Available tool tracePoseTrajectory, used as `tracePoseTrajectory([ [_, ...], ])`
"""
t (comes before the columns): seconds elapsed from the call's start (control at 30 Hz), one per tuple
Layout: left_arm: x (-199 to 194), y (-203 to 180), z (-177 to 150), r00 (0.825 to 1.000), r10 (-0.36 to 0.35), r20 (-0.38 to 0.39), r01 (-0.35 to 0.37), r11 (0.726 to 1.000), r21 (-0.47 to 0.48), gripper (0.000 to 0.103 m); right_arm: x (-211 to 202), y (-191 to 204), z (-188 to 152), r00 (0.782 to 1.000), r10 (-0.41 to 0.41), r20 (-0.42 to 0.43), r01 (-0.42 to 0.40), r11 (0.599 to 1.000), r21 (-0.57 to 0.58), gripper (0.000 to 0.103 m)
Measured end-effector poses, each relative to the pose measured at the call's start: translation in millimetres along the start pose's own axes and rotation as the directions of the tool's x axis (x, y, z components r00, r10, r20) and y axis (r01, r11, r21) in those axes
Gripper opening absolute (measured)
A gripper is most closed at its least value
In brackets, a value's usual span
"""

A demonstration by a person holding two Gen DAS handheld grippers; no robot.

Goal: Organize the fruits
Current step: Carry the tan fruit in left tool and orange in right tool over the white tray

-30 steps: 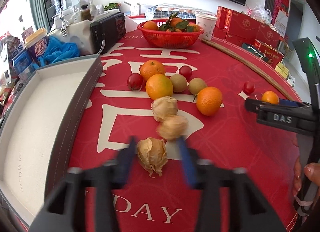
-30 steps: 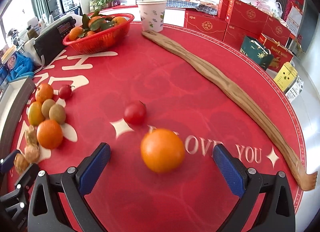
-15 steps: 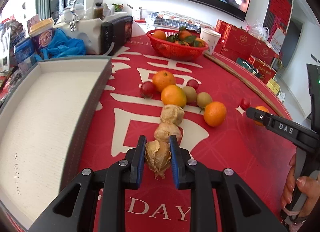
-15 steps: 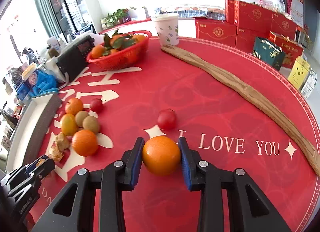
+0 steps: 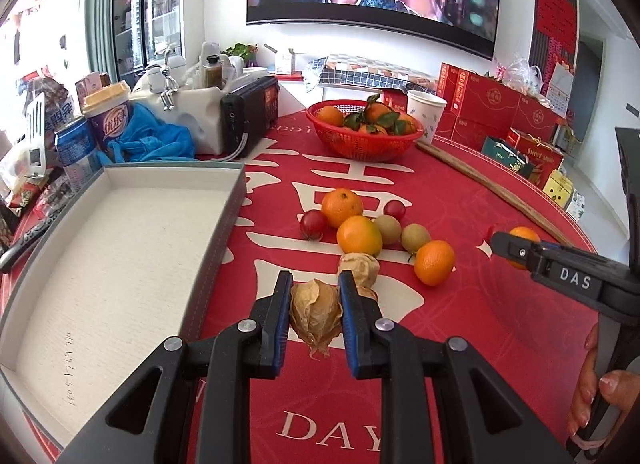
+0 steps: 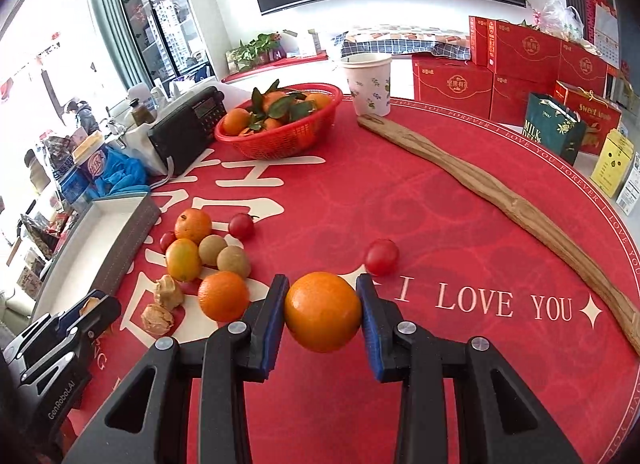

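Note:
My left gripper is shut on a papery husked physalis, held above the red table. My right gripper is shut on an orange, also lifted. A cluster of fruit lies on the table: oranges, kiwis, cherry tomatoes and more physalis. A lone cherry tomato lies just beyond the right gripper. An empty grey-walled tray sits to the left of the left gripper.
A red basket of tangerines stands at the back, with a paper cup beside it. A long wooden strip runs along the right. A black radio, cans and clutter crowd the back left. Red gift boxes stand behind.
Both grippers went from open around their fruit to shut on it, then lifted the physalis and the orange off the table.

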State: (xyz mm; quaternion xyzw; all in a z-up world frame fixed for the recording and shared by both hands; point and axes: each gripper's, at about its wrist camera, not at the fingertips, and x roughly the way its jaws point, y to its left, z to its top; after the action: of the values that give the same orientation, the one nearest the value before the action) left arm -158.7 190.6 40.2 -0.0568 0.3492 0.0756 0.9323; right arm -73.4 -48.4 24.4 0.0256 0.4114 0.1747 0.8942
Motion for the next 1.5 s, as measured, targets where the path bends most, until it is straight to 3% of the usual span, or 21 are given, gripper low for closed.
tracePoseTrajectory([
  [0.6,-9,47,13,0.997,0.08,0.013,-0.078,0.993,-0.093,0.025,-7,39,7,0.997,0.054,0.052,-0.05,0.996,-0.073,0.036],
  [0.87,-14,66,19,0.994,0.111,0.021,-0.108,0.988,-0.109,0.025,-16,81,19,0.989,0.137,0.06,-0.128,0.983,-0.13,0.036],
  [1.03,-17,90,23,0.988,0.151,0.016,-0.147,0.98,-0.134,0.025,-13,127,28,0.971,0.238,0.029,-0.23,0.96,-0.159,0.036],
  [1.2,-15,114,25,0.979,0.205,-0.006,-0.203,0.967,-0.157,0.025,-13,172,37,0.936,0.353,-0.007,-0.348,0.92,-0.182,0.036],
  [1.4,-8,135,19,0.966,0.254,-0.045,-0.258,0.949,-0.18,0.025,-4,205,28,0.905,0.421,-0.053,-0.423,0.883,-0.203,0.036],
  [1.5,-7,141,16,0.962,0.266,-0.057,-0.272,0.944,-0.189,0.025,2,215,19,0.9,0.426,-0.088,-0.435,0.875,-0.214,0.036],
])
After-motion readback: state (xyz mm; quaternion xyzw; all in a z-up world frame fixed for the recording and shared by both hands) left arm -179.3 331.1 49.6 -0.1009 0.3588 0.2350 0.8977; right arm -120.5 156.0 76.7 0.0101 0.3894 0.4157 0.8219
